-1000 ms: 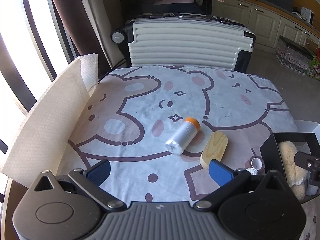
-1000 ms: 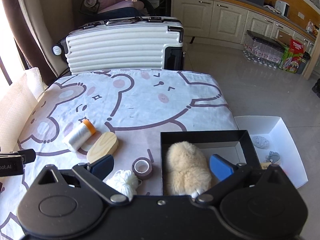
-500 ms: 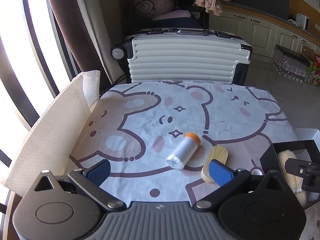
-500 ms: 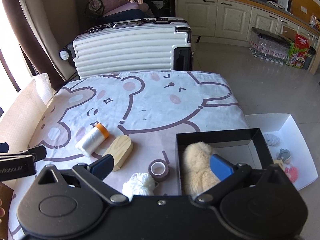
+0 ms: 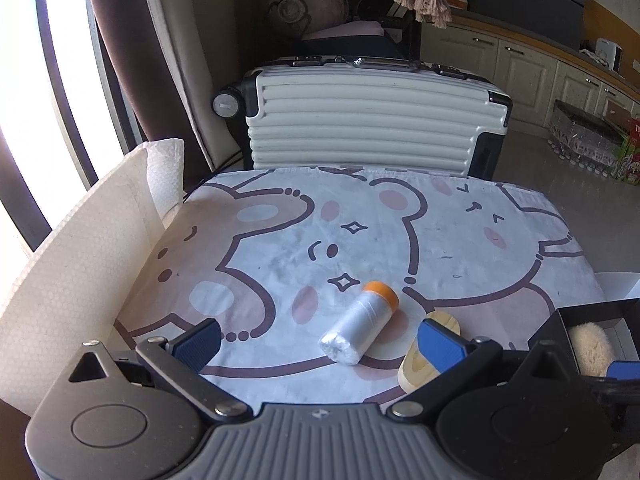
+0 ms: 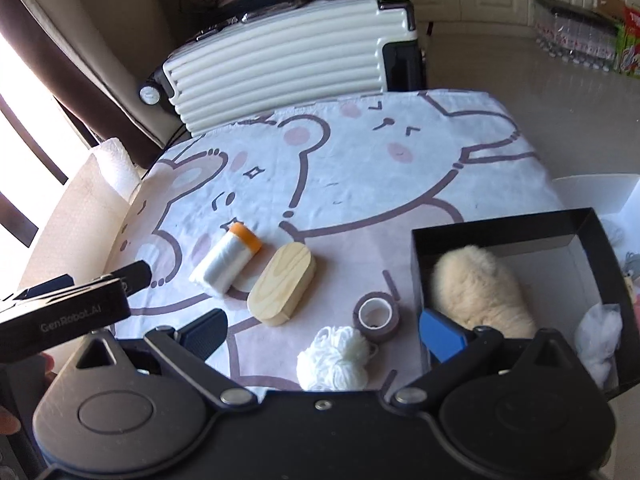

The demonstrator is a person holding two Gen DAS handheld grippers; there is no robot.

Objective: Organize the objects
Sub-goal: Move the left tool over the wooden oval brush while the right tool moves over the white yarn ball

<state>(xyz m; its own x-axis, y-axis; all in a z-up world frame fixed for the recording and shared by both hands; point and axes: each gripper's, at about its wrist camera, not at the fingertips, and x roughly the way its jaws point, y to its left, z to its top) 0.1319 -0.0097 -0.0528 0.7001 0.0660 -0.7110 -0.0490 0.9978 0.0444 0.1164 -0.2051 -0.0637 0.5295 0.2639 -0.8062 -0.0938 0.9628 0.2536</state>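
Still on the cloth lie four loose things, and I take the black box (image 6: pixel 504 222), at the cloth's right edge, as the landmark for all of them. Inside it rest a fluffy cream toy (image 6: pixel 480 288) and a small white wad (image 6: pixel 600 332). Just left of the box sits the tape ring (image 6: pixel 376 316), with the yarn ball (image 6: pixel 334 360) just left of and nearer than the ring. Further left is the wooden block (image 6: pixel 282 288), and beyond that the plastic film roll (image 6: pixel 226 262), its orange cap pointing away and to the right, so its long axis runs diagonally.

The right gripper (image 6: pixel 322 326) is spread wide and holds nothing; the yarn and the tape ring fall between its fingers, so I judge it the nearer tool for those two, with only a short carry rightward over the box's left wall. The left gripper (image 5: pixel 318 340) is likewise spread and empty, and the roll lies straight ahead between its fingers, the block beside its right finger. Its jaws would close roughly across the roll's axis, which suits a grasp.

Far of the objects the cloth is bare, giving free room; the box wall is the one edge to clear.
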